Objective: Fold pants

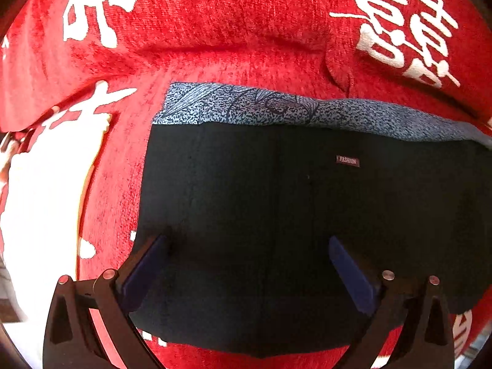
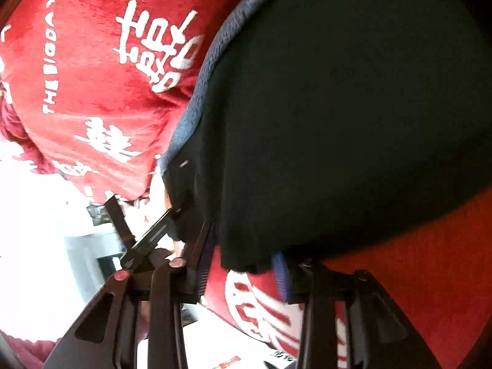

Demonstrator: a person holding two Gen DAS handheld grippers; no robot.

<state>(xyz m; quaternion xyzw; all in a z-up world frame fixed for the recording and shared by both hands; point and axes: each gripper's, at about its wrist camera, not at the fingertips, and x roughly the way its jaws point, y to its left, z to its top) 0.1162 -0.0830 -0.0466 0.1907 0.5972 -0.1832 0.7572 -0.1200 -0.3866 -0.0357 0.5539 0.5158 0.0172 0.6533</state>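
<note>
1. The black pants (image 1: 276,215) are being laid out in a folded stack on a red blanket (image 1: 230,30). The small label (image 1: 347,160) is being shown face up, and a speckled blue layer (image 1: 276,104) is peeking out along the edge beyond the label.
2. The left gripper (image 1: 248,241) is being held fully open, pointing down over the dark cloth on the near side of the label. Nothing is being gripped by it.
3. The right gripper (image 2: 244,241) is being held partly open at the stack's near edge, with a corner of the pants hanging between its pads (image 2: 281,276). The cloth is not visibly being pinched, though the view is blurred.
4. The step in hand is probably being set up as another fold or a final flattening.
5. For a clean fold, all layers of the corner should be caught together, not the top one alone.
6. The far edge beyond the label should be matched, so that the blue layer is covered or left evenly showing.
7. The open left gripper is best pressed flat near the label, so that the stack is kept from sliding on the soft blanket.
</note>
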